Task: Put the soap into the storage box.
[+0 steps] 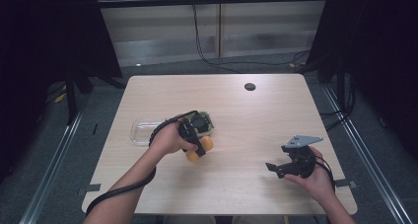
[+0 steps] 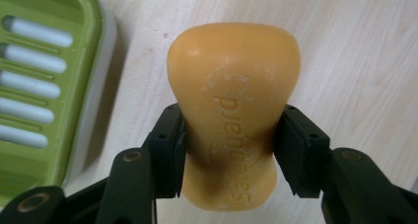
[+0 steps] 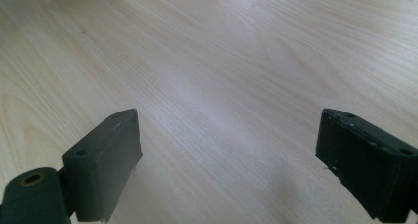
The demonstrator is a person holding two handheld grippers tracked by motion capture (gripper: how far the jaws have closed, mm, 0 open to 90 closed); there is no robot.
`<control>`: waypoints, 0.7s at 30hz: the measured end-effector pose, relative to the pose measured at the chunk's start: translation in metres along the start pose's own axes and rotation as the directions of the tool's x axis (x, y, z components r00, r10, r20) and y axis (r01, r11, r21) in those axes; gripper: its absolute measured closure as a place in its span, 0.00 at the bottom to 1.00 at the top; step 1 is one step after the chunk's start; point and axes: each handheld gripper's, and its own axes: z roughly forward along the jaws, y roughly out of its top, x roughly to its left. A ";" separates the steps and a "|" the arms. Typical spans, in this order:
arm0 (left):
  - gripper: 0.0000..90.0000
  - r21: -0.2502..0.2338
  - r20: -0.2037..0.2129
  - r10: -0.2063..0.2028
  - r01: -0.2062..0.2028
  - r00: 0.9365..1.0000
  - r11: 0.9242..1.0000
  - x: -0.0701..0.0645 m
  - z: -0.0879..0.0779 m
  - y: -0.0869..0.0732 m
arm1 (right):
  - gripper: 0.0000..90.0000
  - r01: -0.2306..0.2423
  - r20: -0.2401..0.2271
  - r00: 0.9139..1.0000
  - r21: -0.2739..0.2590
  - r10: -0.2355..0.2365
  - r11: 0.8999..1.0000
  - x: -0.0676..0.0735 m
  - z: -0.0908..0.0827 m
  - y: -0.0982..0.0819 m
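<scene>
A pale wooden table (image 1: 236, 184) seen from above. At left lies a clear tray (image 1: 140, 131), and just beside it to the right a green slotted soap dish (image 2: 44, 86). The left gripper (image 2: 229, 150) is clamped on an orange soap bar (image 2: 234, 91) — jaws pressing its narrow waist from both sides, the bar resting on the table just beside the dish. Well to the right, the right gripper (image 3: 229, 160) hangs over bare wood — jaws spread wide, holding nothing.
</scene>
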 end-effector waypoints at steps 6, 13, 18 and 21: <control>0.55 -0.002 -0.008 0.003 -0.003 1.000 1.000 0.004 -0.004 -0.001 | 0.10 -0.002 0.001 1.000 -0.002 0.002 1.000 0.000 0.000 0.000; 0.55 0.001 -0.022 0.003 -0.003 1.000 1.000 0.011 -0.010 -0.001 | 0.10 -0.003 0.003 1.000 -0.003 0.003 1.000 0.000 0.000 0.000; 0.55 0.019 -0.023 0.016 -0.016 1.000 1.000 0.015 -0.012 -0.002 | 0.10 -0.005 0.005 1.000 -0.005 0.005 1.000 0.000 -0.001 0.000; 0.55 0.026 -0.036 0.024 -0.023 0.999 0.999 0.017 -0.012 -0.001 | 0.10 -0.010 0.006 1.000 -0.005 0.011 1.000 0.000 -0.001 0.000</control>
